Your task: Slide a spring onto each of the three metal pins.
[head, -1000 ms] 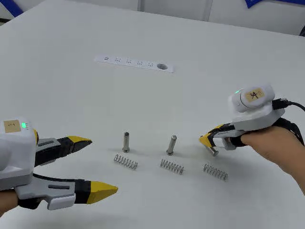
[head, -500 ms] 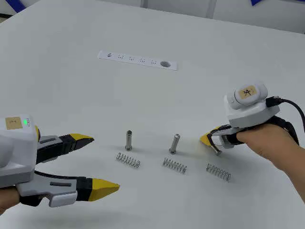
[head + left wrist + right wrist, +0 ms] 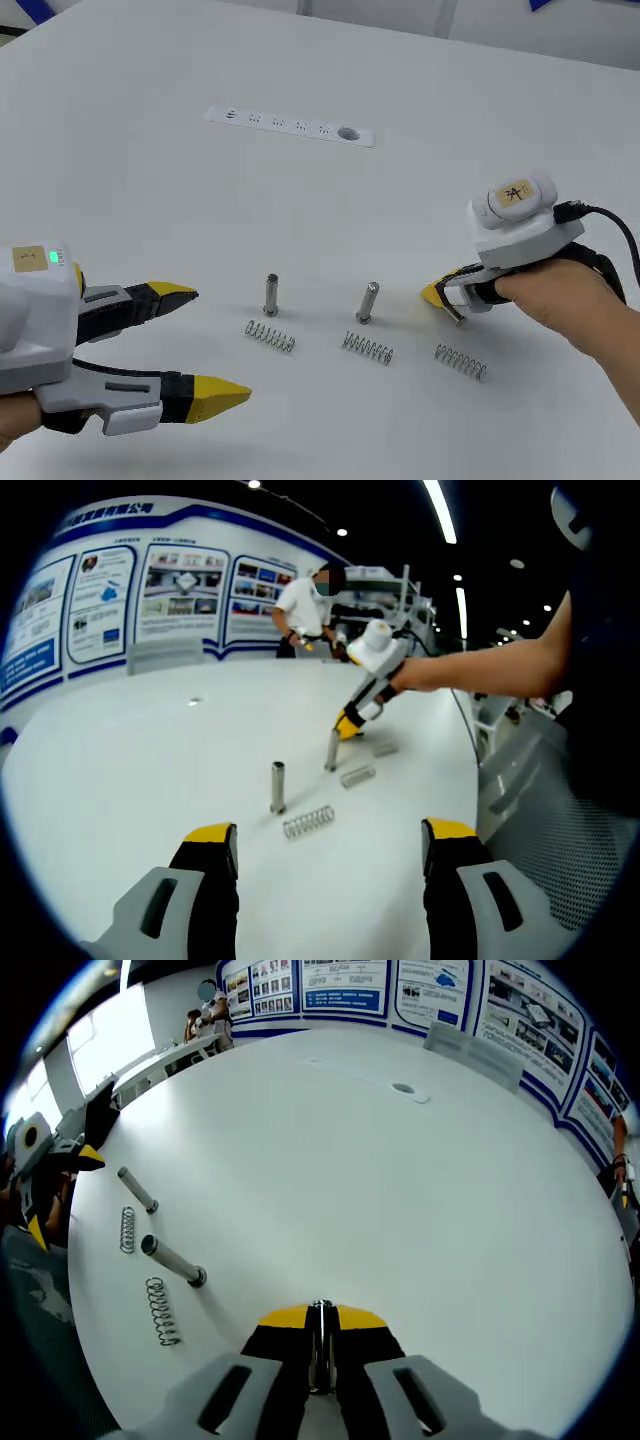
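**A:** How do the fingers of the left gripper (image 3: 210,345) stand?

**B:** Spread wide, with nothing between them. Off their yellow tips, well apart, the left pin (image 3: 271,294) stands upright on the white table (image 3: 120,180). The left spring (image 3: 270,336) lies just beside its base.

**A:** And further right?

**B:** Between the two grippers' tips the middle pin (image 3: 367,302) stands upright too, with the middle spring (image 3: 367,348) lying just beside it. A power strip (image 3: 290,127) lies far beyond all the fingertips.

**A:** The right gripper (image 3: 432,293)?

**B:** Its fingers are closed on the third pin (image 3: 453,316), which pokes out tilted below the tips. Whether its lower end touches the table, I cannot tell. The right spring (image 3: 461,362) lies near those tips, apart from the pin.
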Demonstrator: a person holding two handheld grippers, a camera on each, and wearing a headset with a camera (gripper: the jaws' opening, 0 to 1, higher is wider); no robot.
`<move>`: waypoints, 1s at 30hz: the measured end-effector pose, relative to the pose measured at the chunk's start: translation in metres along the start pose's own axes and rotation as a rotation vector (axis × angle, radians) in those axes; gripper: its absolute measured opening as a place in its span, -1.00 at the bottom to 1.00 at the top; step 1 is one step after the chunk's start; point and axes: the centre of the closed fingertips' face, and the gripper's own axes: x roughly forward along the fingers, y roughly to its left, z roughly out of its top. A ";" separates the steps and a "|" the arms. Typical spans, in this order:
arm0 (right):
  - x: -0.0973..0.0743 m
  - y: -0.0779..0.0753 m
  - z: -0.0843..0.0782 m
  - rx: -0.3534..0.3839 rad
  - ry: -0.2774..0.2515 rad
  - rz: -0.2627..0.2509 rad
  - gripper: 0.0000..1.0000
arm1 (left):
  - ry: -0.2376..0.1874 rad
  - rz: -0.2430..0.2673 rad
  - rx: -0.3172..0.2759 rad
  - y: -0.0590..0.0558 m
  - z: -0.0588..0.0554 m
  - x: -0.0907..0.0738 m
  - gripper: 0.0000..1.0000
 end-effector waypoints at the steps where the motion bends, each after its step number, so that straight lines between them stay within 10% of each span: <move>1: 0.000 0.000 0.000 0.009 0.003 -0.002 -0.82 | 0.000 0.000 0.001 0.000 0.001 0.000 0.53; 30: -0.050 -0.001 -0.008 0.084 -0.109 -0.064 -0.83 | -0.025 0.002 0.060 -0.009 0.022 -0.006 0.49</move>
